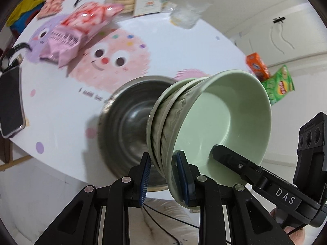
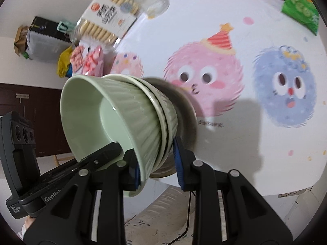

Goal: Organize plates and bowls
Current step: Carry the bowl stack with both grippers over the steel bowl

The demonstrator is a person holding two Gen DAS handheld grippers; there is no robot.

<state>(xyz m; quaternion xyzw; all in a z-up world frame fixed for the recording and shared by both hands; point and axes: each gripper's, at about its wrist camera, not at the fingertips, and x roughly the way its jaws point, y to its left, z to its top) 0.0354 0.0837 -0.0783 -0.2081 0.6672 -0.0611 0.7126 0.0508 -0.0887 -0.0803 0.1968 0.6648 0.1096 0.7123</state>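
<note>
Both grippers clamp the same stack of green bowls [image 1: 214, 122] at opposite sides of the rim, which looks like the reason for the two-handed hold: several nested ceramic bowls are heavy, and a pinch on each side keeps them from tipping or sliding apart. The left gripper [image 1: 163, 175] has its jaws narrowed on the stacked rims at the left side; the right gripper [image 2: 156, 163] is closed the same way on the right side, one pad inside the top bowl and one outside.

The stack hangs over the near edge of the table [image 1: 184, 47], right next to a steel bowl [image 1: 130, 118] that sits on the cloth just beyond it. Blur makes it hard to tell whether the green stack touches the steel bowl or only overlaps it in view.

For room: the middle of the table, on the pink cartoon print, is open. A phone [image 1: 11, 104] lies at the far left edge, a pink snack bag [image 1: 79, 32] beyond it, and a biscuit box [image 2: 110, 18] at the far side. A green chip bag [image 1: 280, 85] and an orange box [image 1: 257, 65] crowd the right edge
</note>
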